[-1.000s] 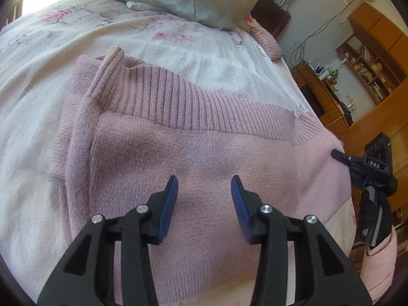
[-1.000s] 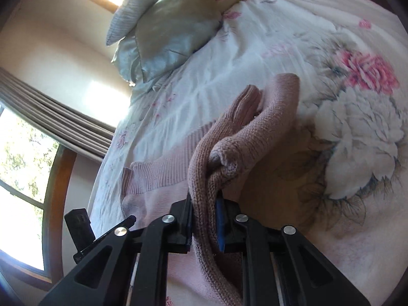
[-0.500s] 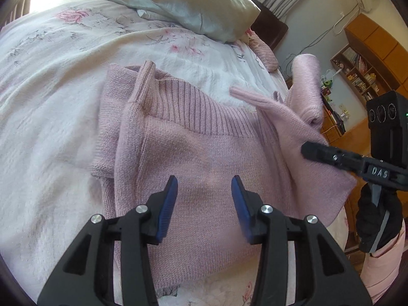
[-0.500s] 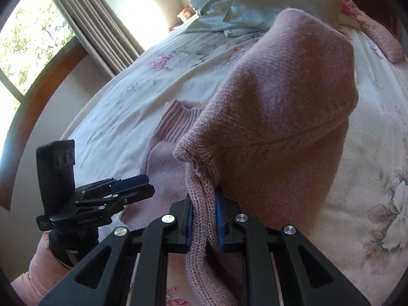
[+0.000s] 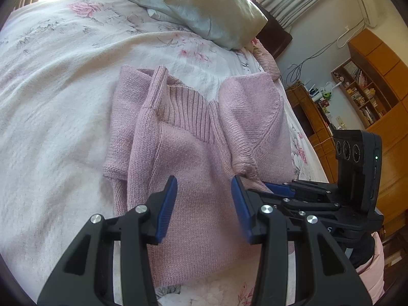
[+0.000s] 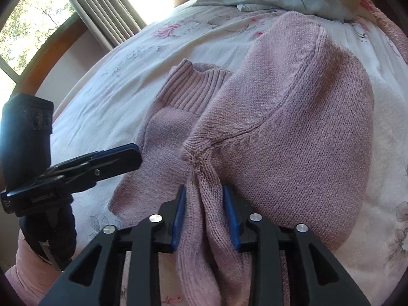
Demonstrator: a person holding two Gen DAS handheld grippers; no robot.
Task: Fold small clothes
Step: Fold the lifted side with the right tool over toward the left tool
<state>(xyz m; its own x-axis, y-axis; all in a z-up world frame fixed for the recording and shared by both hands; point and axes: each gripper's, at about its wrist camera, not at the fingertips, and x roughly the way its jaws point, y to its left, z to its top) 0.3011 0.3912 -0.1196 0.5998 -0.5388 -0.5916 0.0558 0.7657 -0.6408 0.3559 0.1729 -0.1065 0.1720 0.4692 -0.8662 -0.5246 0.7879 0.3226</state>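
**Desk:** What is at left?

**Photographer:** The left gripper [image 5: 204,204] hovers over the lower body of a pink knit sweater [image 5: 193,173], jaws wide apart and holding nothing. The sweater lies on a floral bed [image 5: 51,102], ribbed collar [image 5: 188,112] towards the pillows [image 5: 216,7]. Its left side is already tucked in along a lengthwise crease.

**Desk:** And moving right?

**Photographer:** The right shoulder panel [image 5: 250,112] is turned over onto the body, with its edge meeting the collar. It ends in a bunched sleeve [image 6: 204,178] that runs down between the fingers of the right gripper [image 6: 205,214]. Those jaws stand parted either side of the cloth. I judge the grip to be released, or close to it, not clamped.

**Desk:** So the step in hand is?

**Photographer:** It looks like setting down the right-hand fold. To do it well, the right gripper should open fully and back straight out along the sleeve. That way the knit is not dragged and the panel is not pulled off again.

**Desk:** Anything for the idle one?

**Photographer:** It could press down on the body just beside the new crease while the other withdraws. The sleeve is puckered where it joins the panel. It wants laying flat and parallel to the crease before any crosswise fold, or the bundle may come out lumpy.
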